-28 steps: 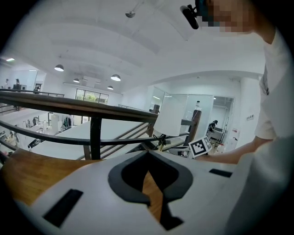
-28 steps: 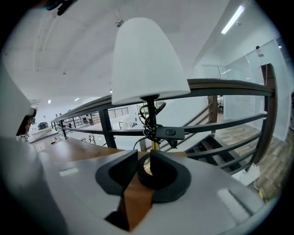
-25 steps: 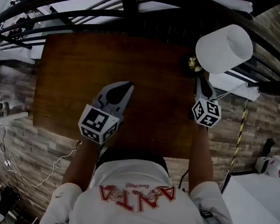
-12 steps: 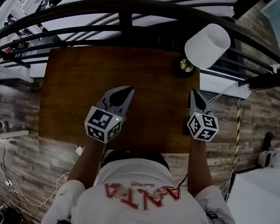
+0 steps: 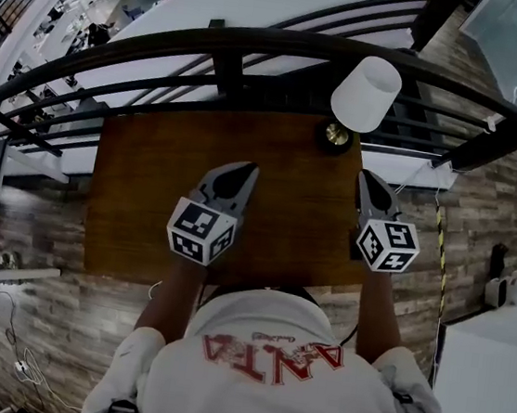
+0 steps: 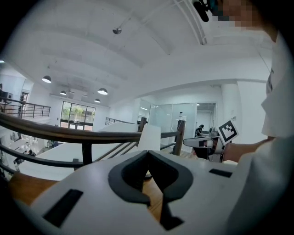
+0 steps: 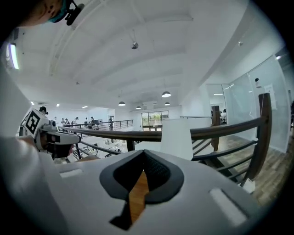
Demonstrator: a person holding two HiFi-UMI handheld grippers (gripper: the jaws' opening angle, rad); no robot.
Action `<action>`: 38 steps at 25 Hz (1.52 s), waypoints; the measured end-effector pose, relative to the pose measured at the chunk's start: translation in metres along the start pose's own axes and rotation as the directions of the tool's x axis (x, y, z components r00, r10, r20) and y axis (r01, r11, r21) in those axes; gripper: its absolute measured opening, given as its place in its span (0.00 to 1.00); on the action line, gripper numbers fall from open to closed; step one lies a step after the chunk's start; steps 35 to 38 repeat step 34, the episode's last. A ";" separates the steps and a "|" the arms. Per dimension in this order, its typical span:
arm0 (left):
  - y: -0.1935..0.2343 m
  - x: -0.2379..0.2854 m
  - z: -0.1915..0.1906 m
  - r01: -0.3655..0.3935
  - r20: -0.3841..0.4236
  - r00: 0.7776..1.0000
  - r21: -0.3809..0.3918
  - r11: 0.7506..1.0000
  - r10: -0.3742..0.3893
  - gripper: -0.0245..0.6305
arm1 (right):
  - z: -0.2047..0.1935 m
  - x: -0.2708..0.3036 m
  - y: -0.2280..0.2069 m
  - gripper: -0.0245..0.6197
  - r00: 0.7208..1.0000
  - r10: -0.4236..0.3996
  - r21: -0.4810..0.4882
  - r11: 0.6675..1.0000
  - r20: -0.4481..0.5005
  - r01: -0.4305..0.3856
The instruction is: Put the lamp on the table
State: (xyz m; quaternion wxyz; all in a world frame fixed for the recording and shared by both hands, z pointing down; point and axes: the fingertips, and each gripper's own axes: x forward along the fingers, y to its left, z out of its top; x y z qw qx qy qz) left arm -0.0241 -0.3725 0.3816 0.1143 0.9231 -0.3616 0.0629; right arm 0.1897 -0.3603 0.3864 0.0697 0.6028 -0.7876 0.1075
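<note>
The lamp has a white shade (image 5: pixel 366 93) and a brass base (image 5: pixel 334 135). It stands by itself at the far right corner of the brown wooden table (image 5: pixel 150 178). My right gripper (image 5: pixel 367 179) is shut and empty, a short way in front of the lamp base and apart from it. My left gripper (image 5: pixel 241 171) is shut and empty over the table's middle. The shade (image 6: pixel 149 137) shows past the left gripper (image 6: pixel 148 153) in its own view. The shade (image 7: pixel 177 137) stands just beyond the right gripper (image 7: pixel 143 153) in the right gripper view.
A dark metal railing (image 5: pixel 260 42) runs right behind the table's far edge and the lamp. Wood-plank floor (image 5: pixel 30 313) surrounds the table. A white surface (image 5: pixel 489 388) lies at the lower right. The person's torso is against the table's near edge.
My right gripper has drawn back from the lamp base toward me. The lamp stays standing on the table corner. The head camera has pulled back, so everything looks smaller.
</note>
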 end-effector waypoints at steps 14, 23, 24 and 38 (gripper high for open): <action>-0.008 -0.028 0.050 -0.017 0.084 0.996 0.076 0.997 0.011 0.05 | 0.054 -0.023 0.021 0.04 0.992 0.034 -0.031 0.999 0.124 -0.030; -0.019 -0.025 0.051 -0.014 0.087 0.996 0.083 0.996 0.006 0.05 | 0.045 -0.018 0.017 0.04 0.994 0.060 -0.036 0.998 0.091 -0.057; -0.019 -0.025 0.051 -0.015 0.086 0.996 0.082 0.997 0.008 0.05 | 0.043 -0.017 0.016 0.04 0.995 0.060 -0.037 0.998 0.084 -0.057; -0.018 -0.028 0.044 -0.020 0.081 0.997 0.079 0.997 0.014 0.05 | 0.031 -0.010 0.022 0.04 0.995 0.081 -0.042 0.996 0.061 -0.078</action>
